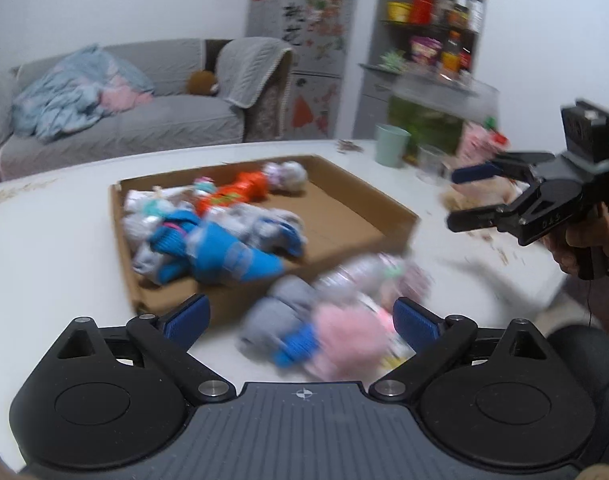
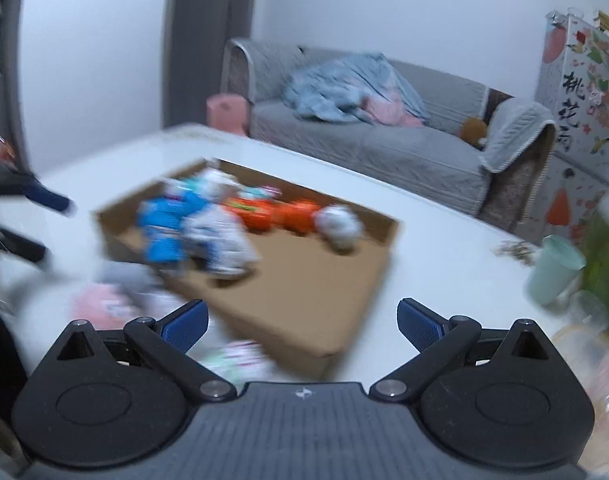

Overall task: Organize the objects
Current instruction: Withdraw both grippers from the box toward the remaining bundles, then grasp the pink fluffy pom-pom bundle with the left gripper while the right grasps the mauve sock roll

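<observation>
A shallow cardboard tray (image 1: 356,216) sits on a white table (image 1: 56,240) and holds several rolled sock bundles: blue ones (image 1: 224,256), an orange one (image 1: 240,192) and a pale one (image 1: 286,174). Outside the tray, just in front of it, lies a blurred pile of grey, blue and pink bundles (image 1: 328,320). My left gripper (image 1: 300,320) is open, its fingers either side of that pile. My right gripper (image 1: 470,196) is open and empty at the right, above the table. In the right wrist view my right gripper (image 2: 300,320) faces the tray (image 2: 324,280); both views are blurred.
A mint cup (image 1: 390,144) and a clear glass (image 1: 430,160) stand at the table's far right, beside packets and crumbs. A grey sofa (image 1: 144,116), a decorated fridge (image 1: 304,40) and a shelf (image 1: 432,20) lie beyond the table.
</observation>
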### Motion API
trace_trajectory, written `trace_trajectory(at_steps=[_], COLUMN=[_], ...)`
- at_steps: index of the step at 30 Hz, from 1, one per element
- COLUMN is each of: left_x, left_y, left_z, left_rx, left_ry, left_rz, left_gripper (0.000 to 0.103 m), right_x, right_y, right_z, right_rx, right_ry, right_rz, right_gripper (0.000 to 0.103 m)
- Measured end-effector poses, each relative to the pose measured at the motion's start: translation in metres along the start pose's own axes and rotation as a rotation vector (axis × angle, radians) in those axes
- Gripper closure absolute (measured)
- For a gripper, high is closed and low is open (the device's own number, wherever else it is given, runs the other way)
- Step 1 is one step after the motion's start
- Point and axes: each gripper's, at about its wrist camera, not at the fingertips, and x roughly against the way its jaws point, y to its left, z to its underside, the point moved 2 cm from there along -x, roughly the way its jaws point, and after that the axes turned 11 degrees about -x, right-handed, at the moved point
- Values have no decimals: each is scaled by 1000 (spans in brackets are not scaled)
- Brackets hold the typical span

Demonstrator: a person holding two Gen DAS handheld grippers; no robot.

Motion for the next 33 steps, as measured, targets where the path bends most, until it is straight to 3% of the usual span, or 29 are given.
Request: trace_trajectory(at_steps=[2,6,12,14,16,19,29,33], left_x=[-7,-22,-42,-49,-55,-62,-68,-67], left_y=[-20,-47,-56,-56,-55,-53,-35,-27], left_z=[7,17,23,24,24,23,15,15], left_rx=[-63,-126,-138,-140,-135,-137,-84,-18], left_ry=[12,38,50,57,60,68,63,51], left_rz=[0,27,24,22,28,32,46,93], left_gripper=[4,5,5,5,5,4,4,5], right_x=[3,-12,-40,-46,-51,-54,-23,-17], right_y=[17,35,43,41,41,41,29,20], right_z=[16,30,30,32,37,43,51,51], right_rx=[-4,-20,12,3,0,-11,-100,-132], right_ry=[-27,-30,-6,13,31,66,27,17], right_rz=[-71,-134,-109,-114,-113,-115,-140,-129], right_gripper=[6,18,29,46,51,69,76,76])
